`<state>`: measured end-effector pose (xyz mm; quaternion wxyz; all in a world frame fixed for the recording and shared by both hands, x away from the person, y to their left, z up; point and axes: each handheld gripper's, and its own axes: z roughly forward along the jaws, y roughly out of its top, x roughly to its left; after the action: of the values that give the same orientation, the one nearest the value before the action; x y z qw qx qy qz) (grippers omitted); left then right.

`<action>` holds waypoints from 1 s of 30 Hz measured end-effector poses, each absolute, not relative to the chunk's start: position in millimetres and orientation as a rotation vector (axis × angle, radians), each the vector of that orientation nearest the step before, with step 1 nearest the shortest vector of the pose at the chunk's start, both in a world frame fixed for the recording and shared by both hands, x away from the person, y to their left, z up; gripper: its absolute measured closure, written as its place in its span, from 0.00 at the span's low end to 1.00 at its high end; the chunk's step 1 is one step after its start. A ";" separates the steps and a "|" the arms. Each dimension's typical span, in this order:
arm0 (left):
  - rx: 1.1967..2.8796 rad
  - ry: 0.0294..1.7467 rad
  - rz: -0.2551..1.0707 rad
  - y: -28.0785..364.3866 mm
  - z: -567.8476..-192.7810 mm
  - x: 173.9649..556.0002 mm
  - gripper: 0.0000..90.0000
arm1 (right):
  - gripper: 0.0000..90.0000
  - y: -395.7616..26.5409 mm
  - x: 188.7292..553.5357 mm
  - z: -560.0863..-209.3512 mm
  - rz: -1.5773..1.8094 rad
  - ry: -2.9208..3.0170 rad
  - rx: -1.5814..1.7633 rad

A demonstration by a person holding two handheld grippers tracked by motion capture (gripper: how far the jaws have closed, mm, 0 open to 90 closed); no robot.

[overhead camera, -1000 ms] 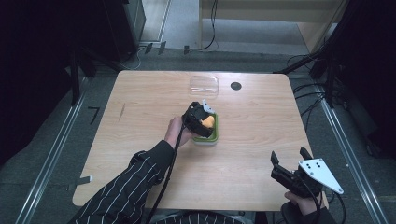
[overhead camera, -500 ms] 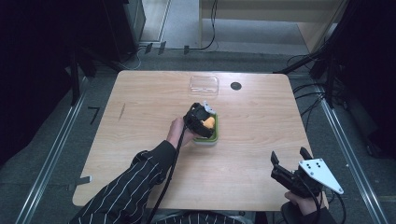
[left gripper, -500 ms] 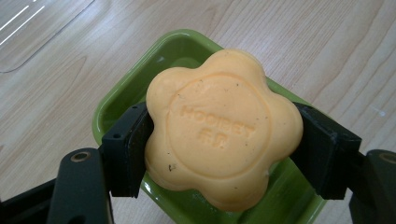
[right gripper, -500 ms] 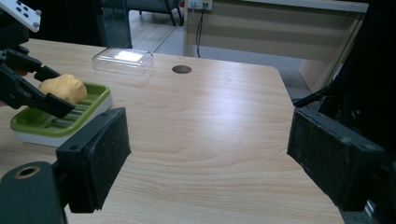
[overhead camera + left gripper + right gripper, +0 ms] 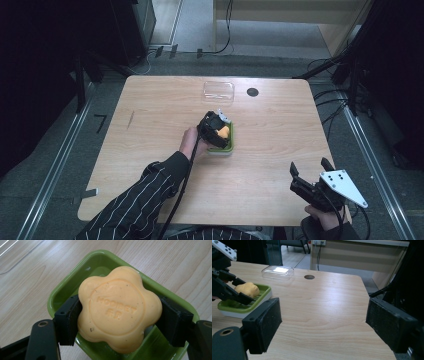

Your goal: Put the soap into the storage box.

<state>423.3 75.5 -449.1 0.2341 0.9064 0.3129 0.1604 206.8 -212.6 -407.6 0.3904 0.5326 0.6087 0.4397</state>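
An orange flower-shaped soap (image 5: 117, 308) lies in a green soap dish (image 5: 100, 262) at the middle of the table. My left gripper (image 5: 117, 320) is shut on the soap, one black jaw against each side. In the high view the left gripper (image 5: 216, 129) sits over the dish (image 5: 229, 146), with the soap (image 5: 223, 132) peeking out. The right gripper view shows the soap (image 5: 247, 289) and the dish (image 5: 242, 305) at the left. My right gripper (image 5: 311, 176) hovers open near the table's front right corner, nothing between its pads (image 5: 264, 323).
A clear plastic lid (image 5: 218, 91) lies at the back of the table, with a round cable hole (image 5: 252, 92) beside it. The lid (image 5: 278, 272) and hole (image 5: 309, 277) also appear in the right gripper view. Dark floor and cables surround the table.
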 end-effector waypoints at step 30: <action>2.518 0.877 0.442 72.2 -461.8 425.8 0.30 | 0.15 -212.8 206.4 -407.5 1.119 1.545 1.355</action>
<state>425.8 72.2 -461.8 0.2174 0.9093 0.3168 0.1598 206.4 -212.8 -407.5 0.3902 0.5333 0.6079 0.4402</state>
